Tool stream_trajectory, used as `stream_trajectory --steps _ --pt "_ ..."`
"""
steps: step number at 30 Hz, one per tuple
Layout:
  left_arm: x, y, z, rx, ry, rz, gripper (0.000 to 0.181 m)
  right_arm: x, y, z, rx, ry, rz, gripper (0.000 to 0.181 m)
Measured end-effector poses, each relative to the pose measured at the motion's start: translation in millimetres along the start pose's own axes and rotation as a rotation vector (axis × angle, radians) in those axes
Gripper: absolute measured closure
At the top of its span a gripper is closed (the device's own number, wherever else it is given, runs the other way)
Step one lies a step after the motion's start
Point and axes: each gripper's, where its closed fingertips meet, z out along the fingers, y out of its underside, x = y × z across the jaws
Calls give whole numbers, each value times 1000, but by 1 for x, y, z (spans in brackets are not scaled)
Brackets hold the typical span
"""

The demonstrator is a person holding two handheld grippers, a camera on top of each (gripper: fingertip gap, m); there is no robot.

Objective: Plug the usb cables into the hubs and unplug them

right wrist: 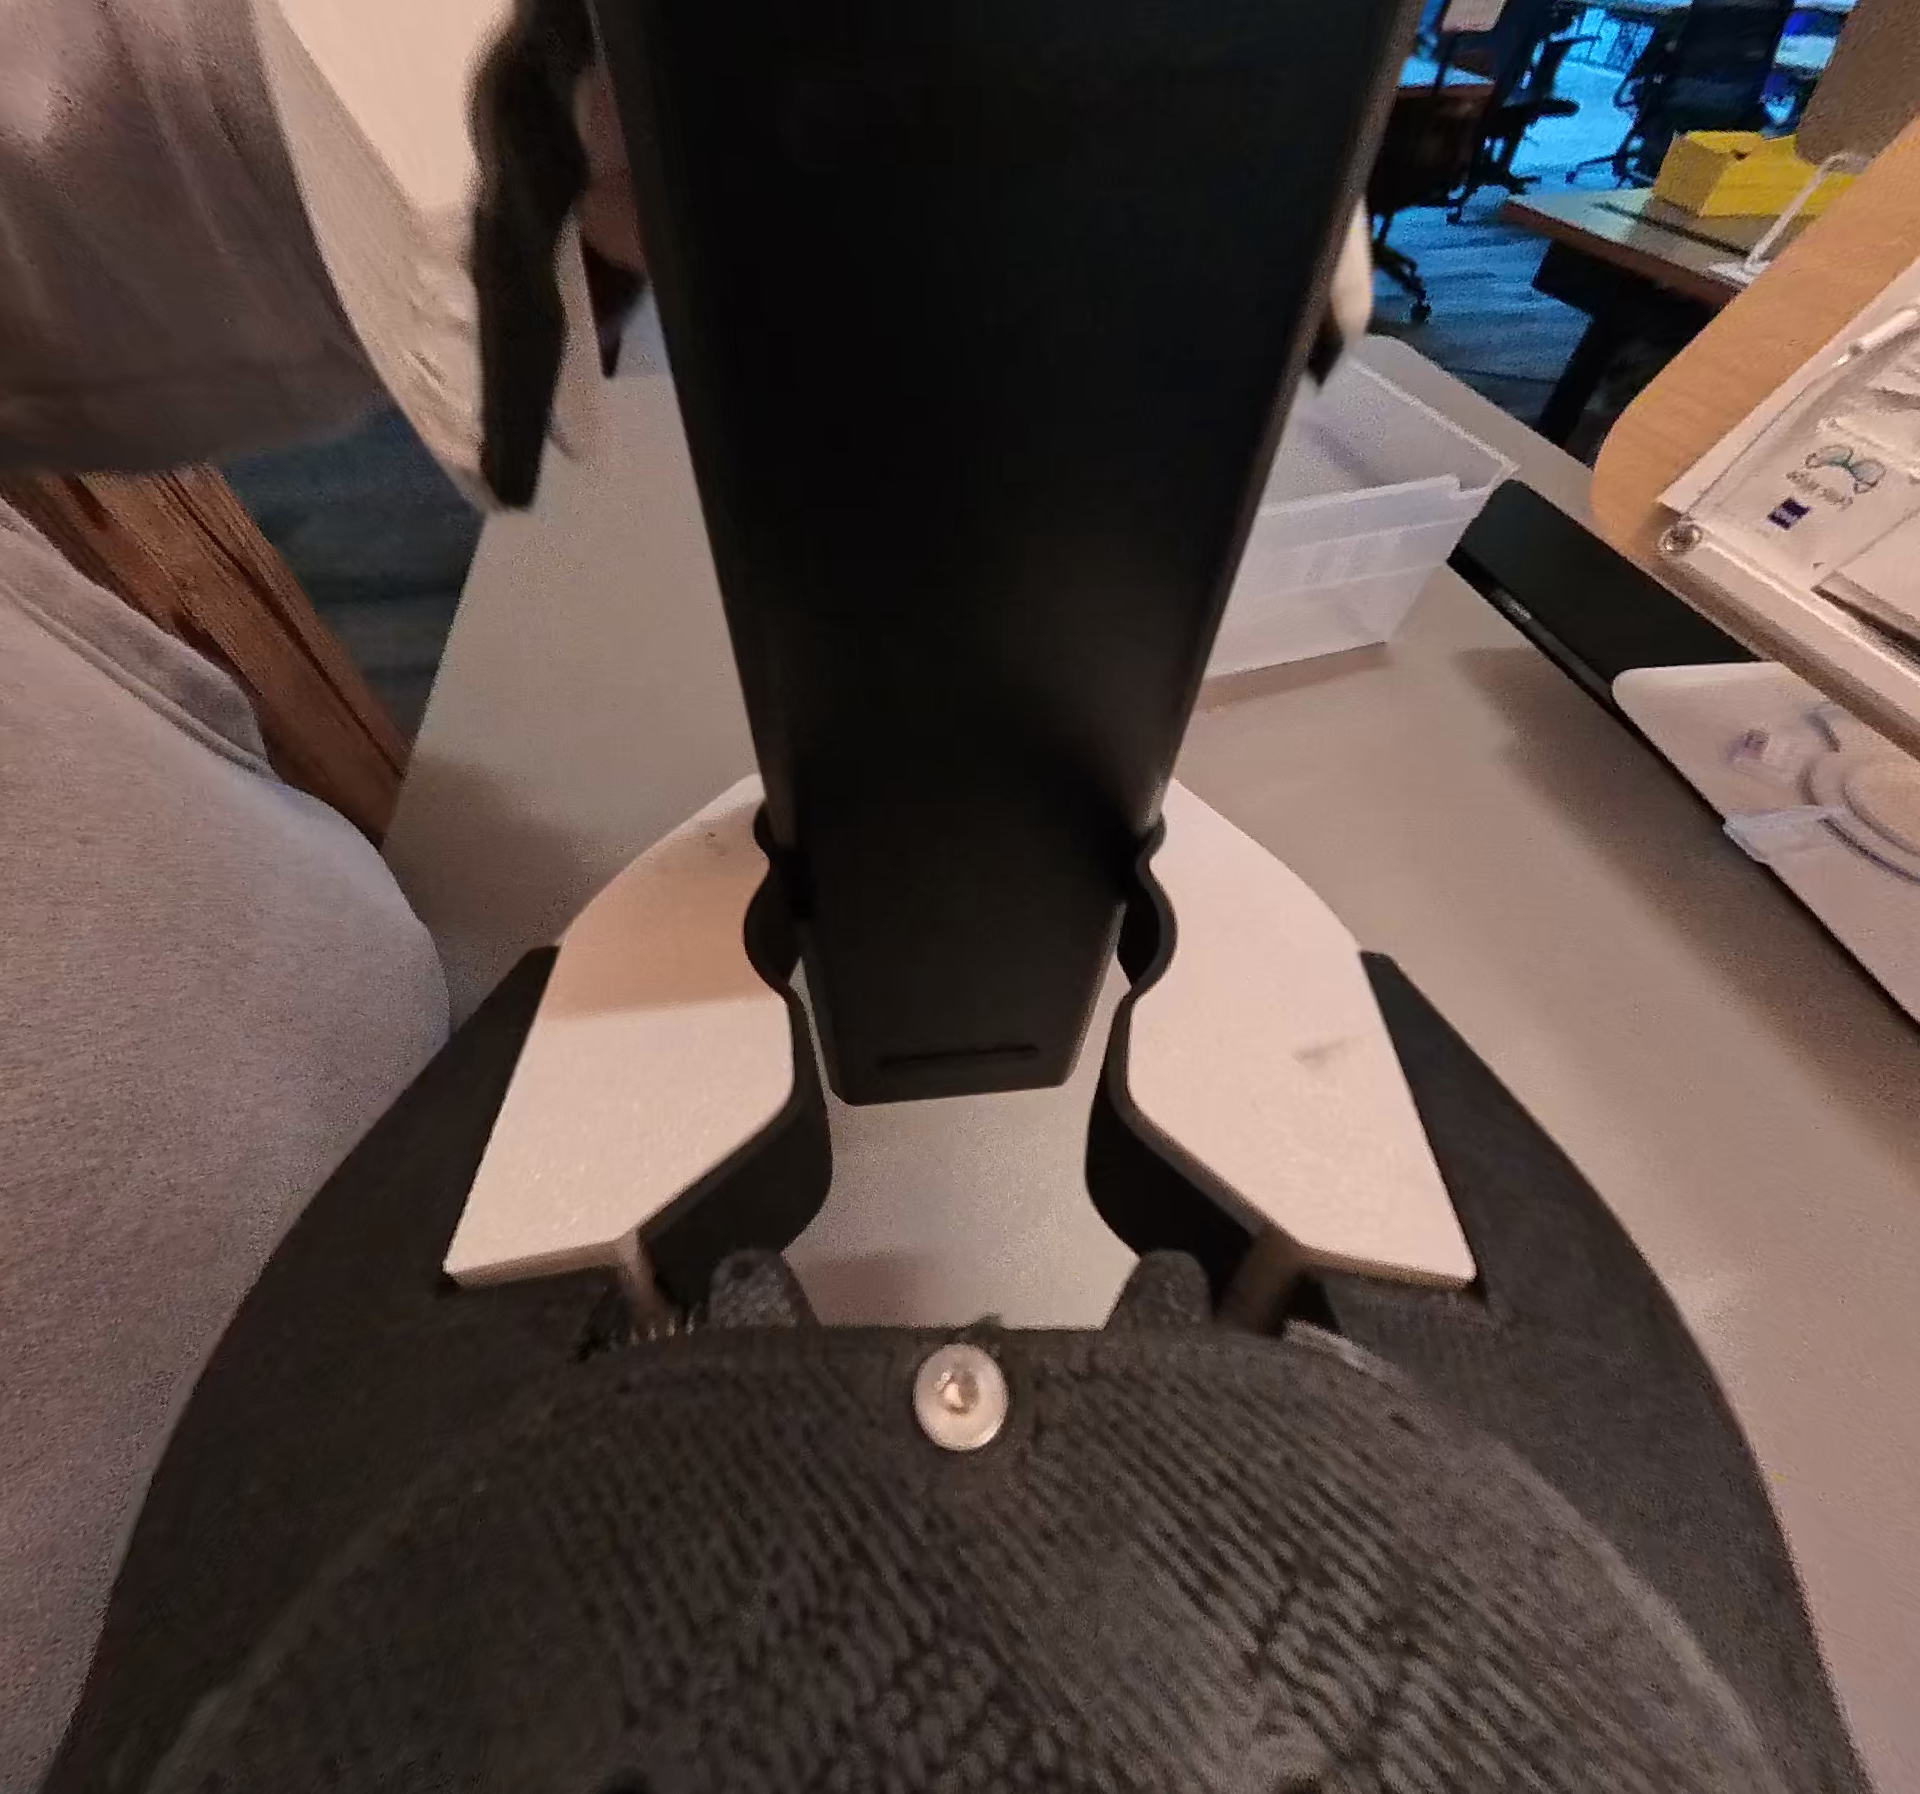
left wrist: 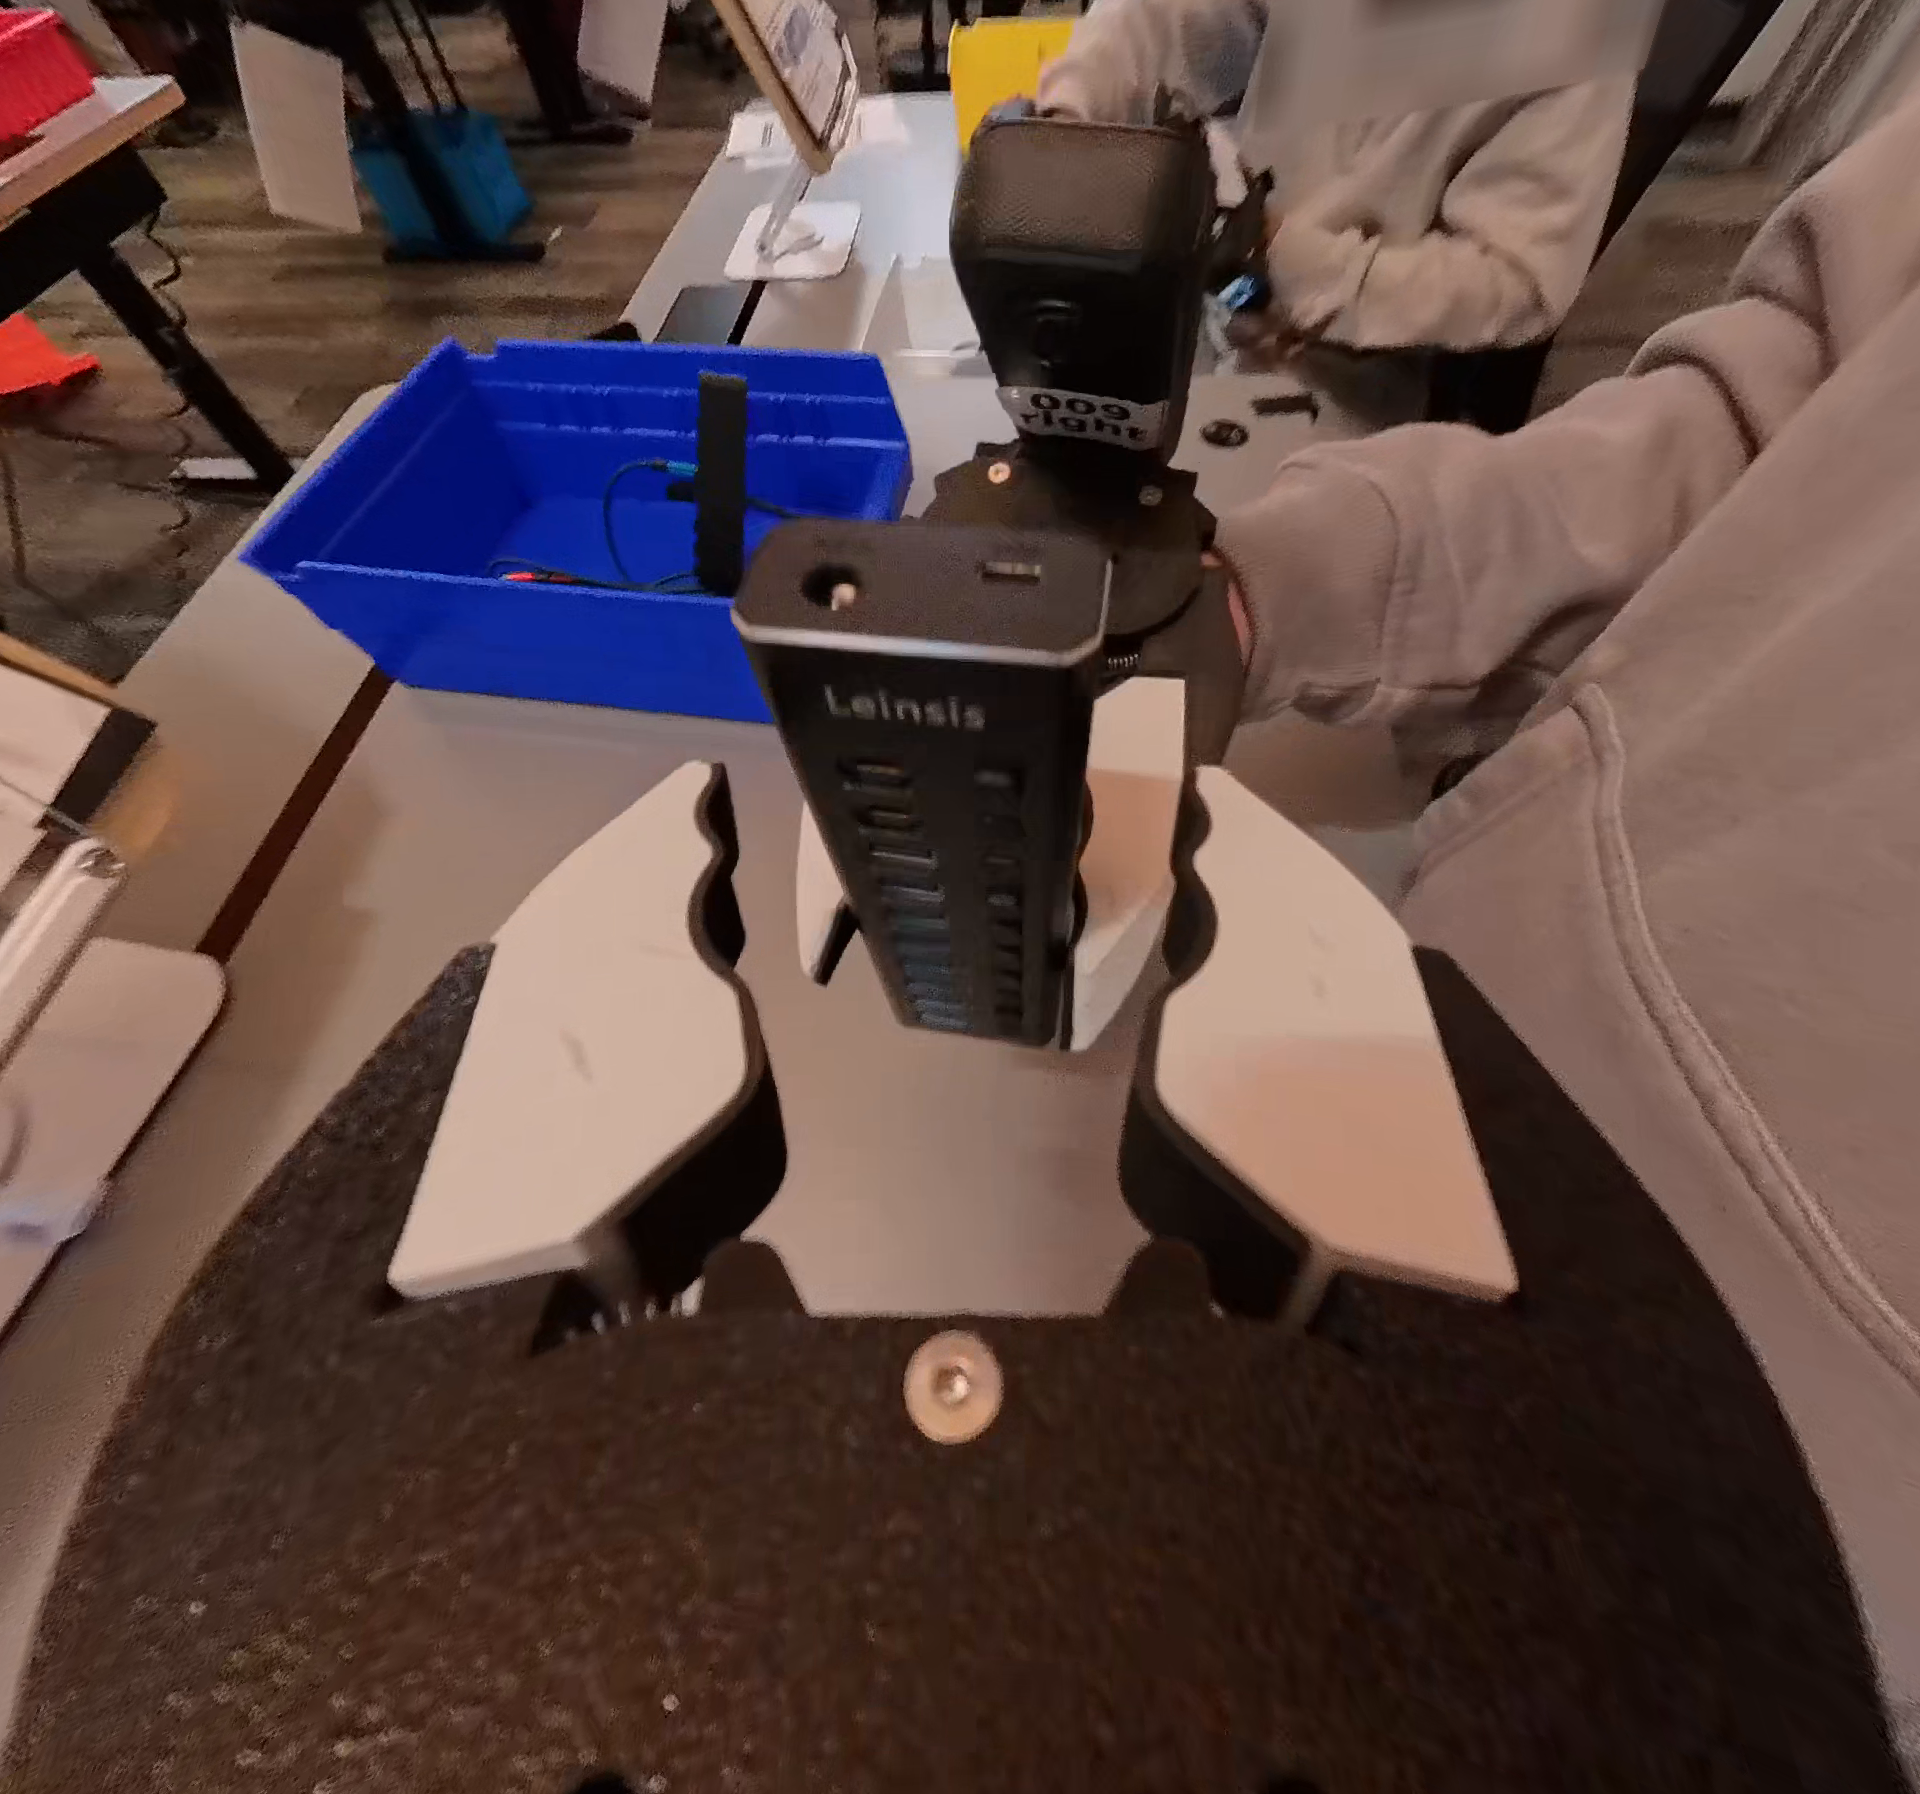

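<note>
- At the far left of the left wrist view, a pale tray [left wrist: 94, 1048] and a white board edge are cut off by the frame, too little showing to say what they are.
- The blue bin [left wrist: 582, 643] sits on the grey table [left wrist: 468, 809]; inside it a slim black hub [left wrist: 720, 487] stands upright among thin cables [left wrist: 623, 523], whose plugs are too small to make out.
- The left gripper [left wrist: 956, 871] has its fingers spread wide, gripping nothing; the large hub stands between and beyond the tips.
- The large black hub [left wrist: 935, 809] is held upright above the table, port rows facing the left camera; its lower ports are blurred.
- The right gripper [left wrist: 940, 944] shows behind it, mostly hidden by the hub and by its own camera block [left wrist: 1081, 290].
- A person's sleeve [left wrist: 1455, 581] covers the hand on that gripper.
- In the right wrist view, a sleeve fills the left edge and a blurred dark finger of the other gripper [right wrist: 514, 290] shows there.
- The right gripper [right wrist: 961, 871] pinches the hub [right wrist: 956, 394] near its lower end; only the plain back shows, the top cut off.
- A clear bin [right wrist: 1351, 539] is half hidden behind the hub.
- A board with papers [right wrist: 1787, 539] runs off the right edge.
</note>
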Motion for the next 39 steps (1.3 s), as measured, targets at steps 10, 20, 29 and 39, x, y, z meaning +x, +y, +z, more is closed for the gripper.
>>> stream_trajectory --steps 10,20,29,39 --pt "0 12 2 -172 29 45 122 -4 14 7 -91 4 -38 120" --pt "3 17 14 -189 1 103 123 -3 -4 4 22 0 66 115" --pt "11 13 24 -152 40 109 123 -9 -12 8 90 -23 19 107" --pt "16 21 25 -161 68 90 123 -15 -1 12 16 -53 8 109"
